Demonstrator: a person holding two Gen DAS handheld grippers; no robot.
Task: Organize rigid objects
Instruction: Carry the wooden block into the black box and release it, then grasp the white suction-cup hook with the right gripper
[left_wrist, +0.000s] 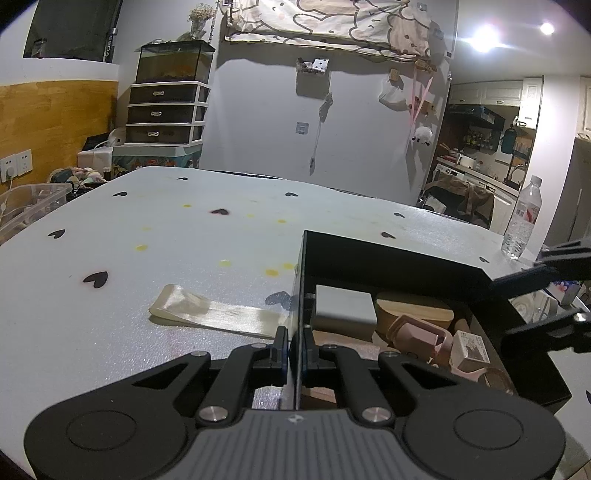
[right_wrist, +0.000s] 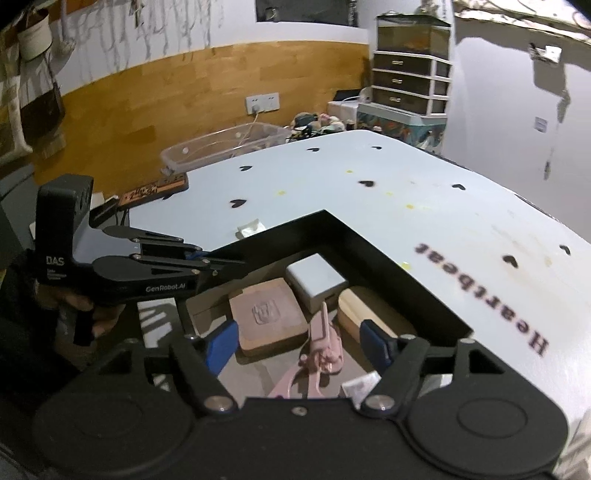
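Black box wall (left_wrist: 301, 280) is pinched tight in the left tongs (left_wrist: 295, 354); right tongs (right_wrist: 299, 341) hang wide open, empty, above the pink tool (right_wrist: 321, 350).

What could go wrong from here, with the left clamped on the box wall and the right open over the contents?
1. Left gripper is shut on the black box wall; a tug could tilt or drag it.
2. Right gripper hangs open above the pink tool; descending, its fingers could hit the wooden block.
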